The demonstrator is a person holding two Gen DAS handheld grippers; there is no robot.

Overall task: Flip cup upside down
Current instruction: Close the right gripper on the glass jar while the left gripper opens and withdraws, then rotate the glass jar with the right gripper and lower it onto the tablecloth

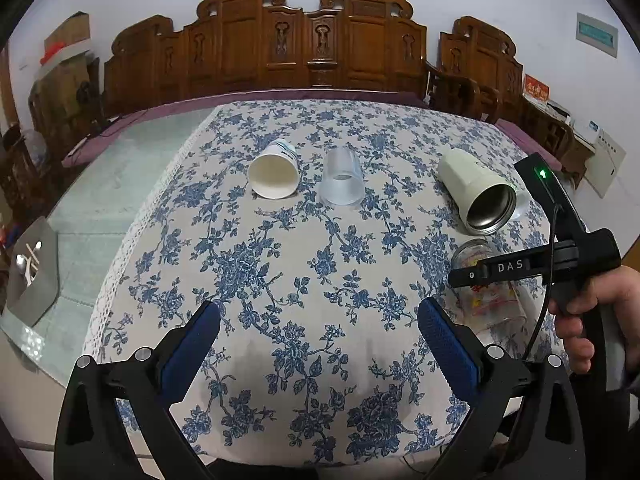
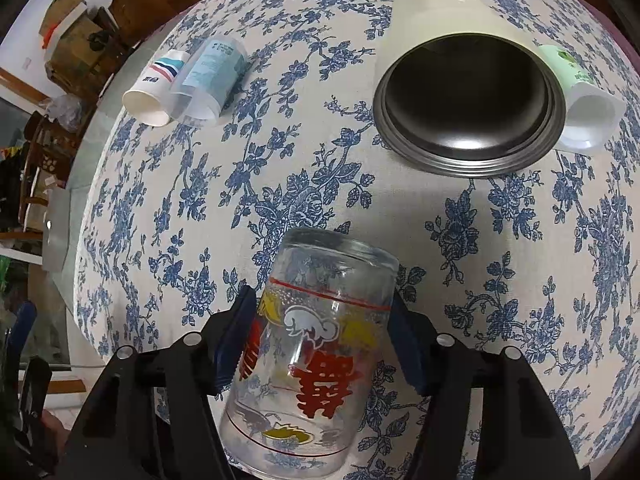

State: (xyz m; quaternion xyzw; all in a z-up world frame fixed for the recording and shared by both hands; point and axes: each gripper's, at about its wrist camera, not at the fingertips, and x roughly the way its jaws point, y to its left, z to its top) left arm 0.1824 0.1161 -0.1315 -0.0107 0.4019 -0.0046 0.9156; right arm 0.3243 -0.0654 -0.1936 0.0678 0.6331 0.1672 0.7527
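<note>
A clear glass cup with red characters and yellow print sits between the blue pads of my right gripper, which is shut on its sides; its thick base points away from the camera. In the left wrist view the same glass lies under the right gripper's black body at the right. My left gripper is open and empty above the floral tablecloth near the table's front.
A white paper cup, a clear plastic cup and a cream steel-lined mug lie on their sides further back. A pale green cup lies behind the mug. Carved wooden chairs stand beyond the table.
</note>
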